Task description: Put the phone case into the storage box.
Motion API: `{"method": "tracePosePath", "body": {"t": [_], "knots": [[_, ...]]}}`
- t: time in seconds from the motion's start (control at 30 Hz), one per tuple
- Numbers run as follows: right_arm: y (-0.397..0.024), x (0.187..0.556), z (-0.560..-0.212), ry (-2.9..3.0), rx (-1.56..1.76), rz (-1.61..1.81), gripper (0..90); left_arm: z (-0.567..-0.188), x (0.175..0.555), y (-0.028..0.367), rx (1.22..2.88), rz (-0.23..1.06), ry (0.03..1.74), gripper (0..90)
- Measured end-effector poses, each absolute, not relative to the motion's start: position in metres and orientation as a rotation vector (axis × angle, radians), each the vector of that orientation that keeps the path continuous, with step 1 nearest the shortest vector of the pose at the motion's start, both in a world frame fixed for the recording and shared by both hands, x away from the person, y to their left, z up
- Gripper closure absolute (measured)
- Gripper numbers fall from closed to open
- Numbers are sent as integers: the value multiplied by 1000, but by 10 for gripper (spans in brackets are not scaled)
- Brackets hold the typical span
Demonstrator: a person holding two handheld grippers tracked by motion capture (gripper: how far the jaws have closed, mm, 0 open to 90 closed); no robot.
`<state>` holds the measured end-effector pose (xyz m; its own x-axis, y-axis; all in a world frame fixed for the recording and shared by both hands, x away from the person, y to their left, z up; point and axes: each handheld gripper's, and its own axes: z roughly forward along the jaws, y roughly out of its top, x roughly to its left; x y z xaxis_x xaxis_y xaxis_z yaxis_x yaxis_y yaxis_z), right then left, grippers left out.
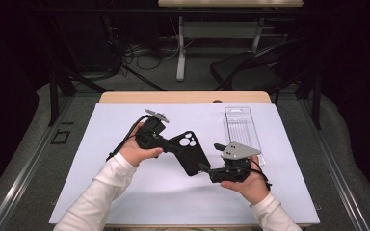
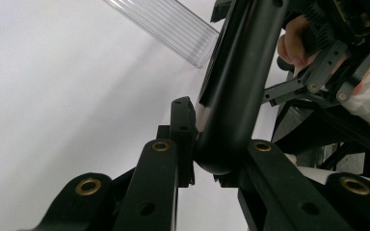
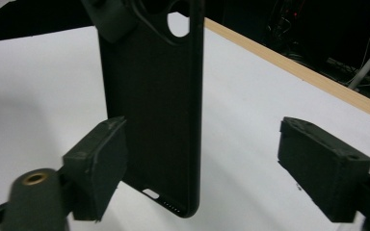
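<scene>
Spanning most of the desk [image 1: 125, 98] is a white sheet [image 1: 101, 183], and that smooth surface is the first hazard: anything dropped on it would slide, possibly toward the near edge. Near the far right corner of the sheet lies a clear plastic tray [image 1: 243, 130], well apart from the work for now, yet a wide swing of the right arm could knock it off line.

Between the two hands, lifted off the sheet over its middle, is the black phone case [image 1: 191, 153], slanting from its camera cutouts at upper left to its port end at lower right. The left claw [image 2: 200, 139] is clamped on the rim at the camera end, as the left gripper view shows, with the case's edge pinched between its jaws. That single narrow grip carries the whole case, so the soft rim could flex or twist out, especially if the other claw pushes sideways.

The right claw [image 3: 202, 168] stands with its jaws apart around the port end; the left pad lies against or just beside the case's back, and the other is well apart from its edge. Closing from this offset could shove the case instead of pinching it, levering it out of the left claw's hold, or catch only the thin lip and slip.
</scene>
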<state>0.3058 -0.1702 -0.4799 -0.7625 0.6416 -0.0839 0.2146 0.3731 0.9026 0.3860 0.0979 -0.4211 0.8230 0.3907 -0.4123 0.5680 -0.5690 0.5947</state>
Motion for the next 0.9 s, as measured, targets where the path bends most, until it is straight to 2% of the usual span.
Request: {"method": "tracePosePath", "body": {"t": [0.27,0.53,0.9], "knots": [[-175,305,-472,2216,732,1330,335,-420,392,91,2282,-316,693,814],[-174,307,-466,2209,707,1269,406,-418,394,91,2301,-316,694,814],[-173,312,-464,2221,655,1195,439,-416,401,88,2333,-340,677,814]]}}
